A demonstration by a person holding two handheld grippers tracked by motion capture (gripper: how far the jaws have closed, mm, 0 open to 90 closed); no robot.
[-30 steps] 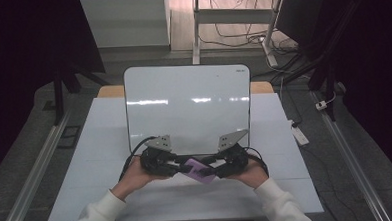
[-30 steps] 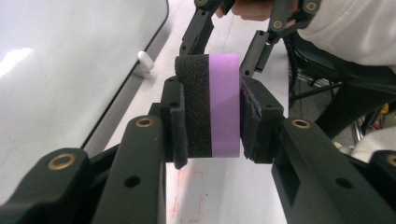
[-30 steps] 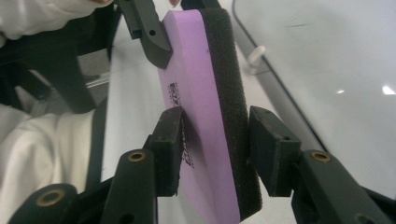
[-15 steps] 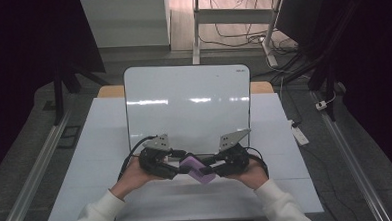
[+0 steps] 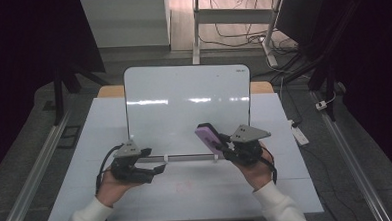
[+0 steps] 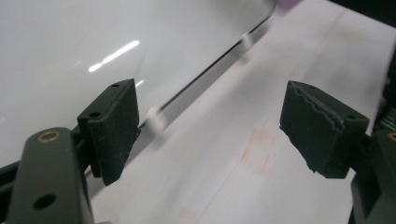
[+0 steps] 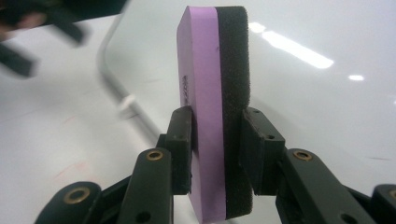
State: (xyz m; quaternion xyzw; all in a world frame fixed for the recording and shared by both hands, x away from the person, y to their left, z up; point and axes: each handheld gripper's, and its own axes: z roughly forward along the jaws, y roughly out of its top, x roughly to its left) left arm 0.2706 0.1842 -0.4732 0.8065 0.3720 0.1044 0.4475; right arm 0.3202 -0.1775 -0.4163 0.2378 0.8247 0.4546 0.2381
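Both forearms wear white sleeves with ribbed cuffs. The left gripper [image 5: 156, 169] and right gripper [image 5: 219, 145] are black, each topped by a grey three-cornered plate and trailing a looping black cable. Their jaw arms carry brass-ringed pivot holes and dark, ridged rubber pads [image 6: 113, 128].

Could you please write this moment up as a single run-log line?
right gripper: shut on eraser | left gripper: open, empty | whiteboard: upright on table

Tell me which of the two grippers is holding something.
The right gripper: its jaws clamp a purple eraser with a black felt side. The left gripper is open, with nothing between its jaws.
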